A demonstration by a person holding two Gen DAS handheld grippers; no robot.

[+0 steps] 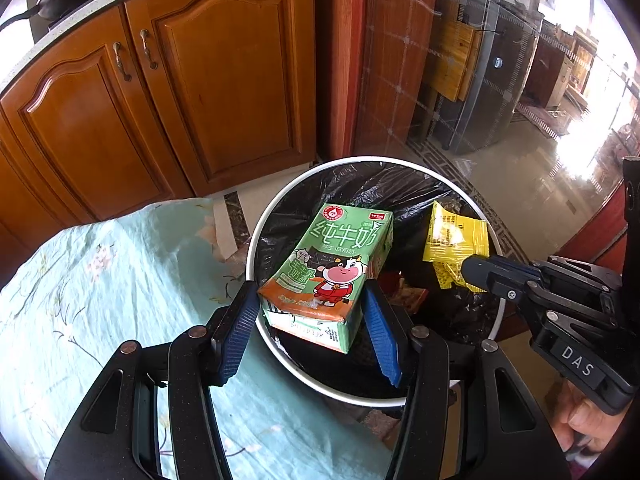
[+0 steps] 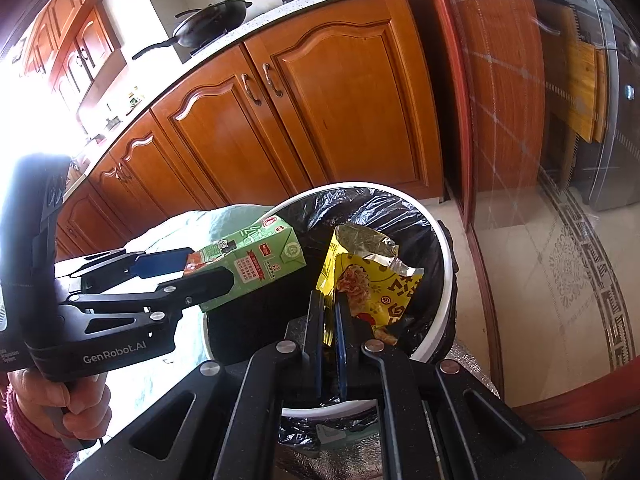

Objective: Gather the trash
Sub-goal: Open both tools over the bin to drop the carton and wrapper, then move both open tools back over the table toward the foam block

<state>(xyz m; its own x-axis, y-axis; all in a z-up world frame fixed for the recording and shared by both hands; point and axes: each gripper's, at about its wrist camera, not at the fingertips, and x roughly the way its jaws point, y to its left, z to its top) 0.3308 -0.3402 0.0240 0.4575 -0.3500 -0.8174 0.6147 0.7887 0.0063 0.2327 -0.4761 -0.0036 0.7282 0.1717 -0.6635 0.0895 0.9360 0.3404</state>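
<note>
A green milk carton (image 1: pixel 332 256) hangs over the mouth of a round trash bin (image 1: pixel 360 159) that has a white rim and a black liner. My left gripper (image 1: pixel 310 290) is shut on the carton's lower end, with a blue pad on each side. In the right wrist view the same carton (image 2: pixel 256 256) juts out of the left gripper (image 2: pixel 208 268) above the bin's (image 2: pixel 450 276) left side. My right gripper (image 2: pixel 330 298) is shut on a crumpled yellow snack wrapper (image 2: pixel 384 284), also over the bin. The left wrist view has that wrapper (image 1: pixel 456 236) at the right gripper's (image 1: pixel 468 270) tip.
A table with a pale green floral cloth (image 1: pixel 100 280) sits left of the bin. Wooden cabinet doors (image 1: pixel 224 80) stand behind it, with a black wok (image 2: pixel 212 24) on the counter above. Tiled floor (image 1: pixel 520 184) and a glass door lie to the right. A person's hand (image 2: pixel 60 396) grips the left handle.
</note>
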